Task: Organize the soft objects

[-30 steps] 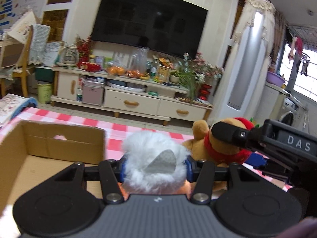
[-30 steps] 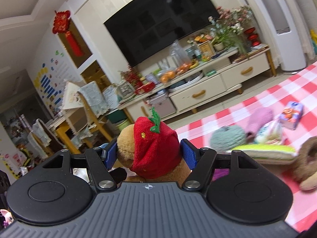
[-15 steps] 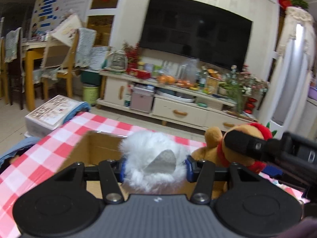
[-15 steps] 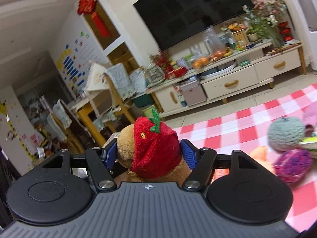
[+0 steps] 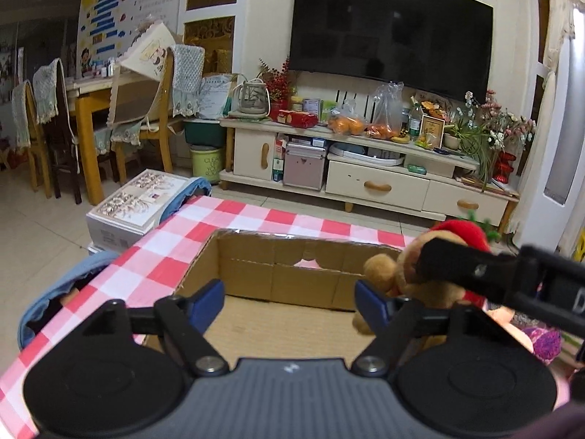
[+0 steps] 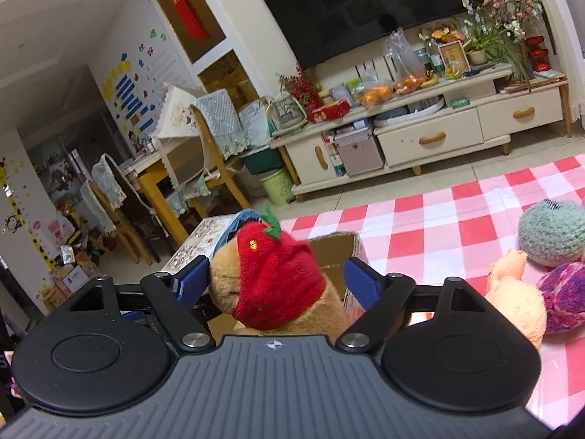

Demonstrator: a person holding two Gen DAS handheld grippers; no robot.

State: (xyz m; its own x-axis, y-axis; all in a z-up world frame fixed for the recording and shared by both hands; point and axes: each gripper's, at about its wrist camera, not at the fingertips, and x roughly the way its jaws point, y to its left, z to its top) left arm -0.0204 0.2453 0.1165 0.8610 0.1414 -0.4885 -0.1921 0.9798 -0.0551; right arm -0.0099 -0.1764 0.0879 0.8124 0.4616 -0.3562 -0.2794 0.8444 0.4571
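Note:
A cardboard box (image 5: 278, 267) stands open on the red-checked tablecloth (image 5: 234, 223). My left gripper (image 5: 289, 298) is open and empty above the box. The white fluffy toy is out of sight. My right gripper (image 6: 278, 280) has its jaws spread wide around a brown plush bear with a red strawberry hat (image 6: 278, 278); the left pad touches its cheek, the right pad stands apart. The bear (image 5: 398, 274) hangs at the box's right rim (image 6: 334, 252) in the left wrist view, beside the right gripper's finger (image 5: 475, 270).
A teal yarn ball (image 6: 552, 232), a purple yarn ball (image 6: 565, 301) and an orange plush (image 6: 517, 300) lie on the cloth to the right. A TV cabinet (image 5: 365, 179) stands beyond the table. A printed carton (image 5: 135, 201) sits at the left.
My left gripper has opened and the white fluffy toy is gone from it. My right gripper's jaws have spread and the bear has tipped left and sunk toward the box.

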